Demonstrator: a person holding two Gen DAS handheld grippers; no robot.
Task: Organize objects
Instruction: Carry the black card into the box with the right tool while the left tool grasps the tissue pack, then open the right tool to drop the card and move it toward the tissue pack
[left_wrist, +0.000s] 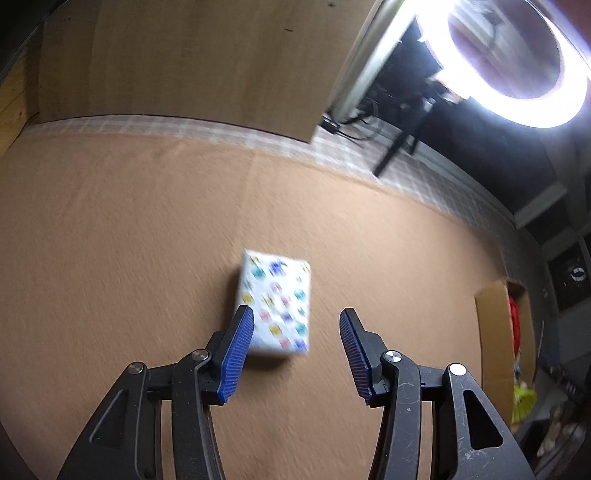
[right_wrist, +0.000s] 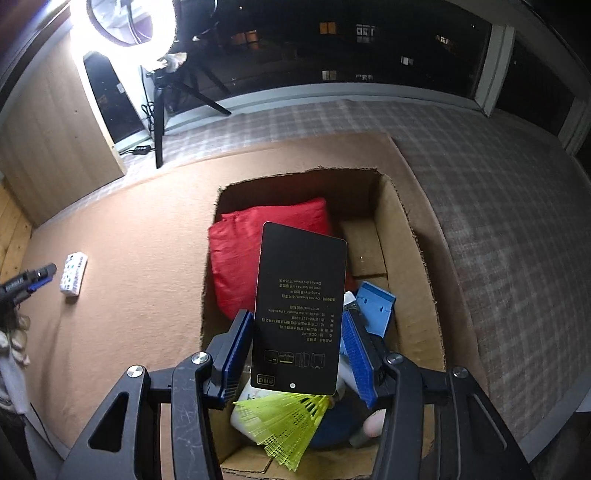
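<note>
Left wrist view: the left tool (left_wrist: 297, 325) hangs over a brown felt mat (left_wrist: 110, 240), its blue ribbed pads spread wide with nothing between them. A small white packet (left_wrist: 275, 301) printed with coloured shapes lies flat on the mat, just ahead of the pads and nearer the left-hand one, which overlaps its near corner in the picture; contact cannot be told. The picture is motion-blurred. A ring light (left_wrist: 517, 62) glares at upper right. A cardboard box (left_wrist: 491, 332) shows at the right edge with red and yellow items inside.

Right wrist view: the right tool (right_wrist: 297, 325) sits above the open cardboard box (right_wrist: 417, 266). A black card (right_wrist: 301, 306) with small gold print stands tilted between the pads; the left pad is against its edge, while a narrow gap shows at the right pad, so whether it is gripped cannot be told. Inside the box: a red cushion (right_wrist: 236, 251) at the far left, a blue plastic piece (right_wrist: 376, 306) to the right, a yellow shuttlecock (right_wrist: 284, 421) near the front. The white packet (right_wrist: 73, 273) lies on the mat well left of the box, with the left tool (right_wrist: 40, 275) just beside it. A checked cloth (right_wrist: 498, 221) covers the surface right of the mat.
</note>
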